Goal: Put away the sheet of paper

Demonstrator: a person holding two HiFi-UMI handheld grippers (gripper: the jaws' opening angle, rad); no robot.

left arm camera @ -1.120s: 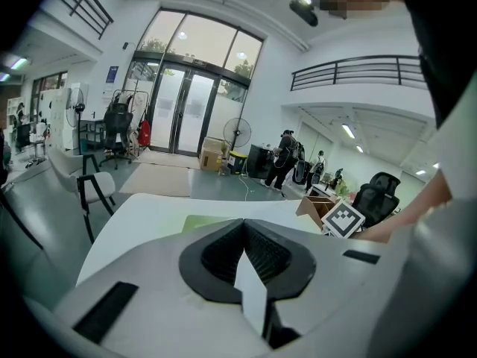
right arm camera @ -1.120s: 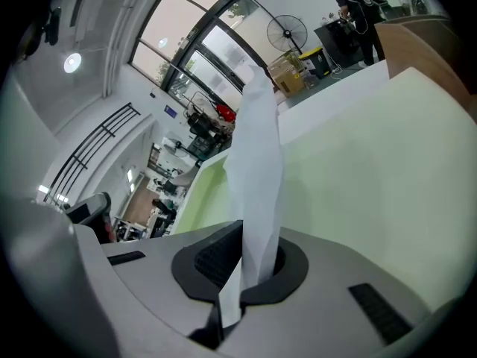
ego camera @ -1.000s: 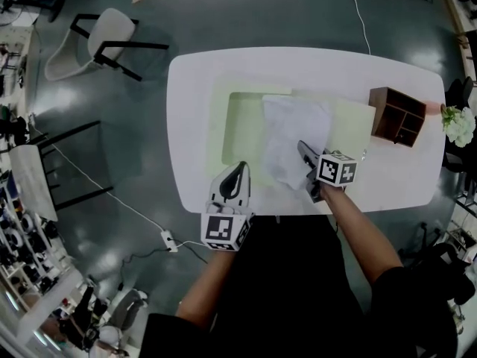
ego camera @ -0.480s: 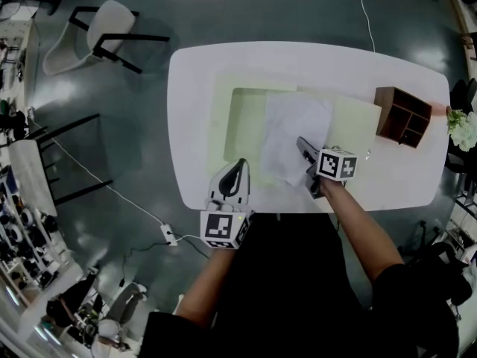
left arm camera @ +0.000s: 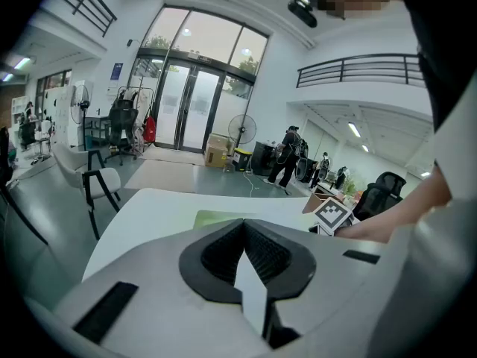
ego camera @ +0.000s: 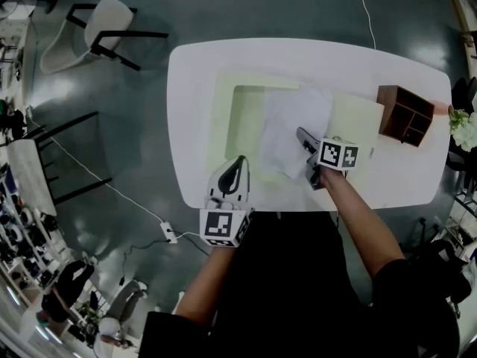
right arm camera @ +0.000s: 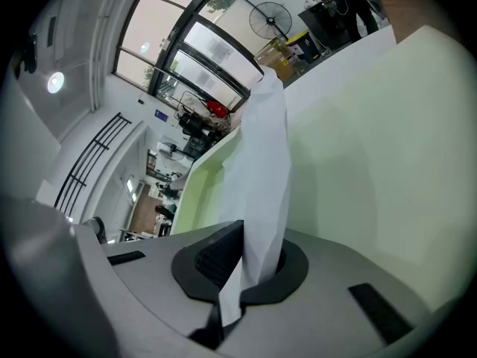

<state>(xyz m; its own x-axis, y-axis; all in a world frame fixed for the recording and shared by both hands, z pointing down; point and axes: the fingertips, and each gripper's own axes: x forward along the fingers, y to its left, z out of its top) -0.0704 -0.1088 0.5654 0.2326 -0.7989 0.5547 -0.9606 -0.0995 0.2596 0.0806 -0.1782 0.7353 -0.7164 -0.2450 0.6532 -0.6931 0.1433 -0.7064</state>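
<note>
Big open hall, dark grey-green polished floor [ego camera: 112, 125], white plastic chair [ego camera: 104, 21] far left. White rounded-corner table [ego camera: 194, 125] fills the middle, with a pale green flat mat [ego camera: 238, 125] on it. A brown wooden compartment box [ego camera: 406, 115] is at the table's right end, well apart from the mat.

The white sheet of paper [ego camera: 287, 129] lies across the mat's middle, slightly creased, with its near right corner raised. The right gripper [ego camera: 302, 136] has its jaws closed on that corner, and the right gripper view shows the paper pinched between the pads and standing up floppy. The left gripper [ego camera: 238, 161] sits at the near table edge, left of the sheet, with its jaw tips together and nothing in them.

Paper looks very light, limp, easy to crease or tear. It will likely sag and swing from one corner, so a second hold at the near left corner would probably steady it. Table looks smooth, so the sheet could slide.
</note>
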